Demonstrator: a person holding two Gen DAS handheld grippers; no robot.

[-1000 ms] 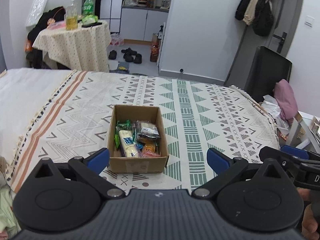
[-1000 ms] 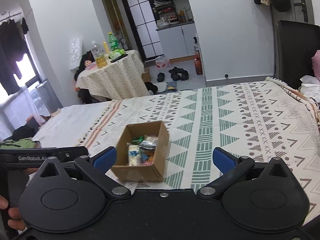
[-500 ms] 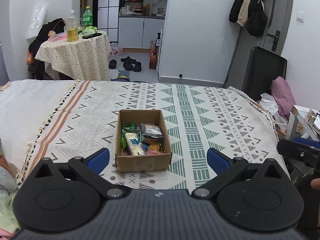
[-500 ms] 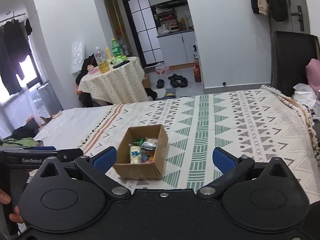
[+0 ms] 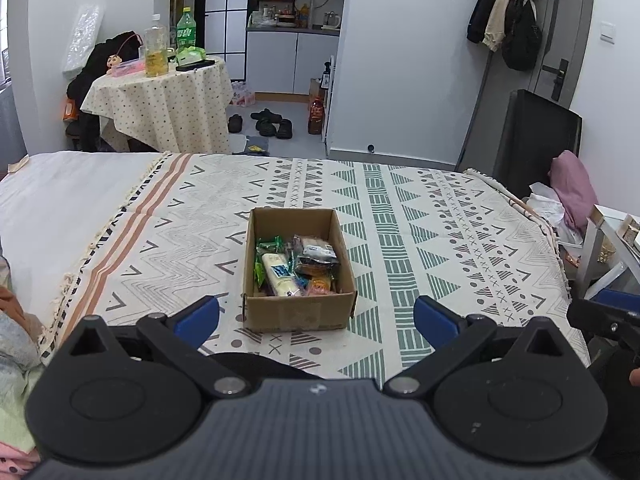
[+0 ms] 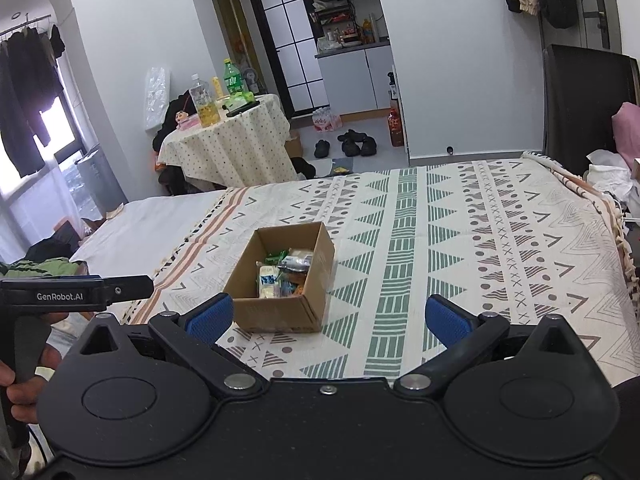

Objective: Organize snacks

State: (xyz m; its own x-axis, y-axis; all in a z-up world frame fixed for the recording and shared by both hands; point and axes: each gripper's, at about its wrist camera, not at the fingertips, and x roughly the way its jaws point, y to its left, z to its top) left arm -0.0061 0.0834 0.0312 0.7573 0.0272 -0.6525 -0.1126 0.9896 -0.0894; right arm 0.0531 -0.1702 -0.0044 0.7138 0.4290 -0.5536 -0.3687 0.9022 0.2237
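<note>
Left wrist view: both grippers, left gripper [image 5: 316, 316] and right gripper [image 6: 327, 316], have been drawn back from the cardboard box [image 5: 299, 268] on the bedspread [image 5: 440, 240], jaws wide open and empty, snacks [image 5: 294, 266] packed inside, so organizing is judged finished.

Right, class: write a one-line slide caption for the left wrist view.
Open left gripper faces a cardboard box of wrapped snacks on a patterned bedspread.

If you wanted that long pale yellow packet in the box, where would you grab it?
Probably across the narrow middle of the pale yellow packet, coming from above: it lies lengthwise atop the other snacks, and the cardboard box walls block side approaches.
</note>
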